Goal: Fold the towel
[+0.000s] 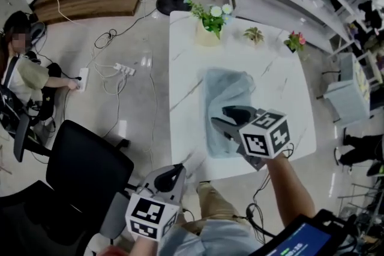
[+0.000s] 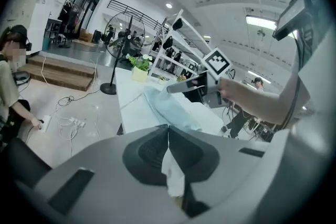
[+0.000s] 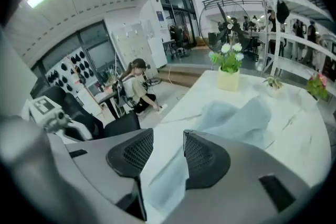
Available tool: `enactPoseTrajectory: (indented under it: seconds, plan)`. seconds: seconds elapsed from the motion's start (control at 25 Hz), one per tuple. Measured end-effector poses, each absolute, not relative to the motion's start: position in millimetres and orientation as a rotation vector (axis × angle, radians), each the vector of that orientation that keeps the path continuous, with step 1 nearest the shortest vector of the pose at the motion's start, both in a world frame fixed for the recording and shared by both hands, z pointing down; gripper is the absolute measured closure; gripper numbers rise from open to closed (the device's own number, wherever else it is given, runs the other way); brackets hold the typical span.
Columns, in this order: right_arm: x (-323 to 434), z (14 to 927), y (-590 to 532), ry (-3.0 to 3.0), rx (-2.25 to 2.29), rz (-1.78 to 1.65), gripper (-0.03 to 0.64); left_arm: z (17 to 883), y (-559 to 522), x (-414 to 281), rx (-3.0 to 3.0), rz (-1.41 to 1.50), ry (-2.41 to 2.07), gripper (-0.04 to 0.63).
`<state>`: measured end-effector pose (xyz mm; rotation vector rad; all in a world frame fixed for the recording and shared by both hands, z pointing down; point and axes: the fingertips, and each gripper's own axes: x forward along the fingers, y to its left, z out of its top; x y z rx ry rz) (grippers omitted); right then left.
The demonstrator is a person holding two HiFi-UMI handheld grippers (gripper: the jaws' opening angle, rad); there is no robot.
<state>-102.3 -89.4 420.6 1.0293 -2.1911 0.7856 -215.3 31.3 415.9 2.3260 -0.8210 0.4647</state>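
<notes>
A pale blue-grey towel (image 1: 228,90) lies rumpled on the white marble table (image 1: 186,69), running from its middle to the near edge. My right gripper (image 1: 218,115) hovers over the towel's near part, open. In the right gripper view a strip of towel (image 3: 165,181) runs through the gap of the right gripper (image 3: 168,136), and neither pad presses on it. My left gripper (image 1: 179,168) is shut and sits off the table's near left corner, away from the towel. In the left gripper view a small white scrap (image 2: 173,176) shows at the seam behind the left gripper (image 2: 168,127).
A vase of flowers (image 1: 210,24) and two small potted plants (image 1: 254,35) (image 1: 294,41) stand along the table's far edge. A black office chair (image 1: 90,171) is near left. A person (image 1: 30,75) sits on the floor by a power strip (image 1: 123,69).
</notes>
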Motion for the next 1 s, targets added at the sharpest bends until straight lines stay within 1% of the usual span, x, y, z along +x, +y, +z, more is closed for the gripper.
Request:
enactPoseTrajectory:
  seconds: [0.08,0.16,0.24,0.32,0.4,0.56,0.6,0.68,0.72,0.92,0.96,1.0]
  plan:
    - [-95,381,-80,-2.267,0.999,0.806,0.422,407,27,-197,2.357,0.412,-0.796,0.586]
    - [-81,344,-76,-2.326,0.972,0.733,0.422,400,26,-175,2.388,0.386,-0.768,0.586]
    - [-57,316,-80,-2.347,0.959,0.566,0.454,398,28,-152,2.406,0.378,-0.754,0.586]
    - [-25,308,-91,-2.316,0.915,0.335,0.453,404,30,-129,2.401,0.387,-0.766,0.586]
    - [3,319,-107,-2.276,0.801,0.110,0.426,413,28,-110,2.369,0.405,-0.812,0.586]
    - [28,370,-142,-2.289,0.435,-0.121,0.311,444,7,-96,2.244,0.475,-1.057,0.581]
    - [29,383,-150,-2.303,0.337,-0.159,0.297,453,2,-97,2.193,0.486,-1.142,0.558]
    - [28,404,-165,-2.330,0.168,-0.209,0.275,468,-3,-96,2.085,0.504,-1.282,0.399]
    - [27,413,-171,-2.337,0.100,-0.225,0.273,476,-4,-96,2.032,0.510,-1.343,0.390]
    - [11,441,-181,-2.323,-0.166,-0.285,0.281,503,0,-104,1.796,0.527,-1.532,0.391]
    - [7,445,-184,-2.326,-0.192,-0.304,0.320,506,0,-103,1.765,0.531,-1.549,0.395]
    - [3,446,-188,-2.345,-0.201,-0.317,0.405,509,-1,-101,1.743,0.545,-1.564,0.412]
